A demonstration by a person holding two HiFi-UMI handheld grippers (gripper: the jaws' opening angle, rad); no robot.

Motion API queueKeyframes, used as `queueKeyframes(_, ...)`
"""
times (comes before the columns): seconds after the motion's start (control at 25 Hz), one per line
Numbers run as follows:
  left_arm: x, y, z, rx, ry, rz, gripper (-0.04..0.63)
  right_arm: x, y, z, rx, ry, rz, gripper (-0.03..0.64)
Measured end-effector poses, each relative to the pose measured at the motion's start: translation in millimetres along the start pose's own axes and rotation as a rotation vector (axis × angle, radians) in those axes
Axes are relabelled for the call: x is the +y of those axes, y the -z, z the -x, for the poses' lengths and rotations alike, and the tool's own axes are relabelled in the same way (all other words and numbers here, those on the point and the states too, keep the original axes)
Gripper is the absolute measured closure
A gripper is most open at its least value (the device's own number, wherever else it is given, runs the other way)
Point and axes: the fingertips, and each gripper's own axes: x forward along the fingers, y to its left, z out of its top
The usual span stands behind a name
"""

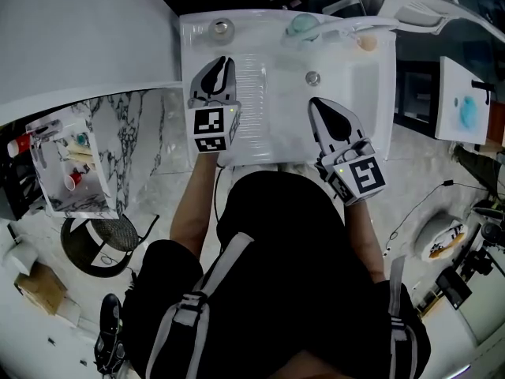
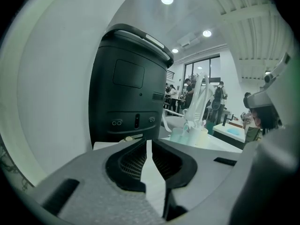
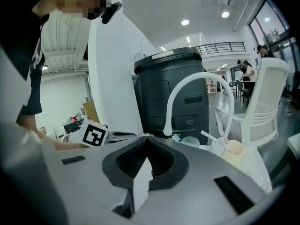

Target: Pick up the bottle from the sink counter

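You're hovering left gripper (image 1: 225, 60), right gripper (image 1: 316, 103) over sink (image 1: 260, 125), both jaws fully closed, gripping nothing. Be opening left before reaching rear worktop (image 1: 260, 24); bottle not clearly identifiable.

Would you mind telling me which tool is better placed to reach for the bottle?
Left, probably: the left tool points straight at the bottle; the right tool sits farther off. Both are shut.

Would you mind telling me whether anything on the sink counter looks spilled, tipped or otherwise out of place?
Nothing stands out: the sink counter shows no spill, and the teal cup and the peach cup stand upright at its back edge.
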Motion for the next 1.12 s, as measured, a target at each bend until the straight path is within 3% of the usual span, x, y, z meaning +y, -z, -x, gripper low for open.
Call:
queueKeyframes(0.32,15.0,11.2,-16.0,-0.002,-0.031,-0.028,0.565,4.9,-2.4,-9.8,0.007,-0.015,-0.004,0.614)
queueKeyframes(1.12,38.6,41.4,-57.1,0.039,-0.061,-0.043,0.395,-1.6,13.1,-7.3,0.049,0.014,-0.02,0.614)
